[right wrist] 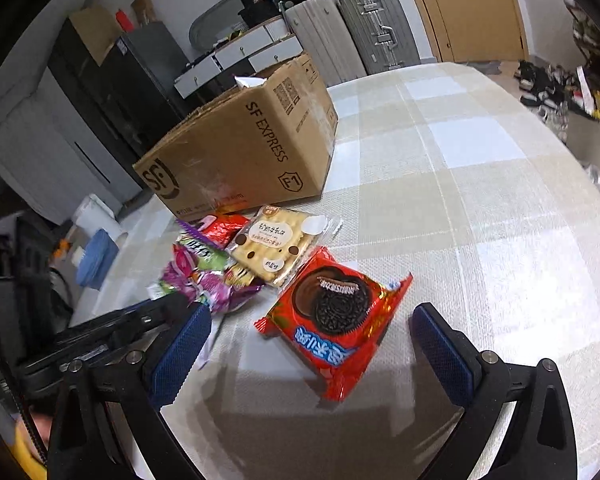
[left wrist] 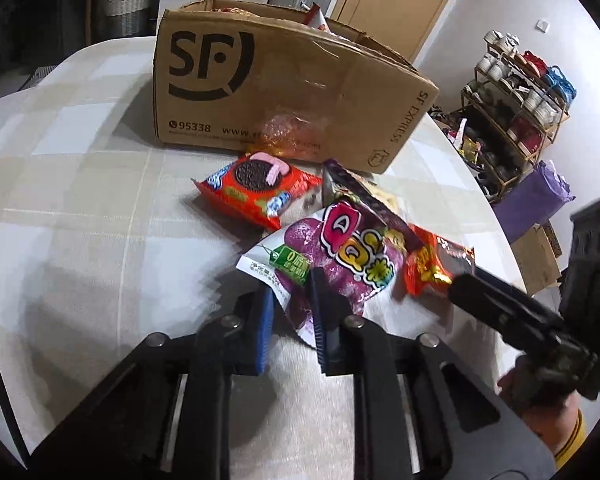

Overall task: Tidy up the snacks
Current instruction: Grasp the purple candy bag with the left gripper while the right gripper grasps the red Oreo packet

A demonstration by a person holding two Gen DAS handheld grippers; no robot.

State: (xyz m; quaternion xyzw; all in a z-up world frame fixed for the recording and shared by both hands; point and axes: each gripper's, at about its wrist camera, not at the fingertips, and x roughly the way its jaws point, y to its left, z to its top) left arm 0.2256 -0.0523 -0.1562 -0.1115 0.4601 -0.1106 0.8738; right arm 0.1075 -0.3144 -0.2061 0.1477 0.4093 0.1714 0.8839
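1. Blue-padded left tool (left wrist: 290,312): nearly closed, its pads pinching the near corner of the purple candy bag (left wrist: 340,256); grip appeared light.
2. Right tool (right wrist: 312,344): wide open, holding nothing, hanging just above the tabletop (right wrist: 480,184).
3. Red cookie packet (right wrist: 334,322): flat on the tabletop, directly ahead of and between the right tool's fingers, long axis slanting across the gap. Right tool judged nearer; a slight turn would likely square the grip.
4. Cracker packet (right wrist: 276,246): beyond the cookies, beside the candy bag.
5. Cardboard box (left wrist: 276,96): behind the pile, top open, some wrappers showing inside; contents otherwise hidden.
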